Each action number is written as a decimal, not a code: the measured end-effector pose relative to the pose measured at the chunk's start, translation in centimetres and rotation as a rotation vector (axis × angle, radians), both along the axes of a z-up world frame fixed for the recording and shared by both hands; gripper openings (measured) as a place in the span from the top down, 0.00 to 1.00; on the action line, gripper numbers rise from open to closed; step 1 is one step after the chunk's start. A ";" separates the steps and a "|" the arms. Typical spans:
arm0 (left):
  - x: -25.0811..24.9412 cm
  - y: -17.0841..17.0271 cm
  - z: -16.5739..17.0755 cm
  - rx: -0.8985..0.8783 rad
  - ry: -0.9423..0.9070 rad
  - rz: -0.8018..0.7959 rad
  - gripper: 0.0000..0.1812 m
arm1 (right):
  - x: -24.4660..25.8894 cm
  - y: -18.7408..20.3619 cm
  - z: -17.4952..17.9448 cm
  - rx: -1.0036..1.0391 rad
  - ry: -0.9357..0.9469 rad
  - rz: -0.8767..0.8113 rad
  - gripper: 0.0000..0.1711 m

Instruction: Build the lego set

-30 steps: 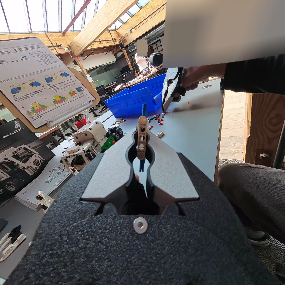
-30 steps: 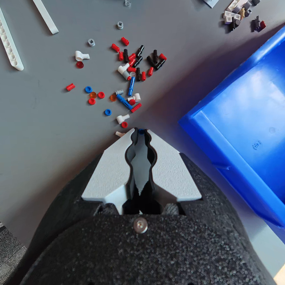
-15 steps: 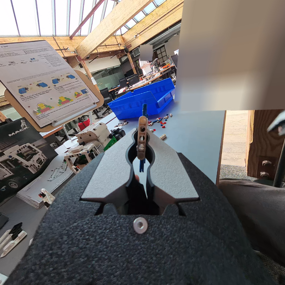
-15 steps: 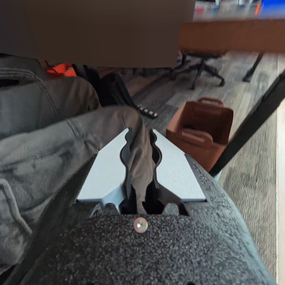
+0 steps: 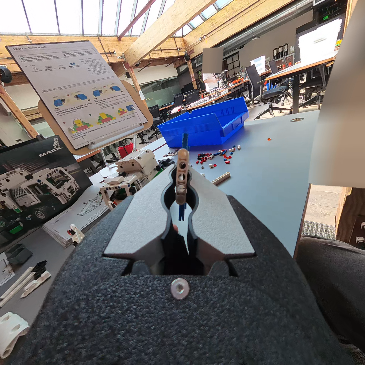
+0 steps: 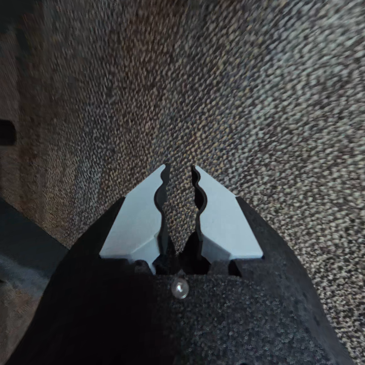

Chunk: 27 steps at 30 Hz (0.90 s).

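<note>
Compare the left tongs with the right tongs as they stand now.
The left tongs are shut on a tan beam with a blue axle; the right tongs are open and empty. The left tongs point over the grey table; the right tongs face speckled carpet. Both have pale wavy-edged fingers.

Your lego parts, on the table and in the grip

You hold a tan beam [image 5: 181,178] with holes upright on a blue axle [image 5: 184,142] in the left gripper [image 5: 181,173]; small red, blue and black pins [image 5: 216,157] lie scattered farther off, the half-built white truck [image 5: 131,173] at left.
</note>
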<state>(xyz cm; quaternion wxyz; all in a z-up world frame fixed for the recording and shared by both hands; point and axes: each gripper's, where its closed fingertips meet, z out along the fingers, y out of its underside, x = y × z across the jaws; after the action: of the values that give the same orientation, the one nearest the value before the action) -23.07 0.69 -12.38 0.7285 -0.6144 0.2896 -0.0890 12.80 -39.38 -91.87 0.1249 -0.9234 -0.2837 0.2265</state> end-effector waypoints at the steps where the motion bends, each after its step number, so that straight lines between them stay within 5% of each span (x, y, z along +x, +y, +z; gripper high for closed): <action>1: 0.1 0.0 -0.1 0.001 0.008 0.003 1.00 | -0.6 -1.4 -0.9 0.004 -0.031 0.062 0.88; 7: 0.3 0.1 -0.4 -0.005 0.037 0.008 1.00 | -2.3 -6.2 -2.9 0.056 -0.108 0.217 0.88; 27: 0.1 0.5 -0.5 -0.004 0.046 0.040 1.00 | -3.1 -5.9 -5.7 0.147 -0.277 0.289 0.93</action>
<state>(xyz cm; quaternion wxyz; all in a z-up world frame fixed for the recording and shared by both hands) -22.96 1.23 -12.84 0.7221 -0.6234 0.2937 -0.0607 9.66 -45.28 -97.56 0.1182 -0.8836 -0.4436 0.0918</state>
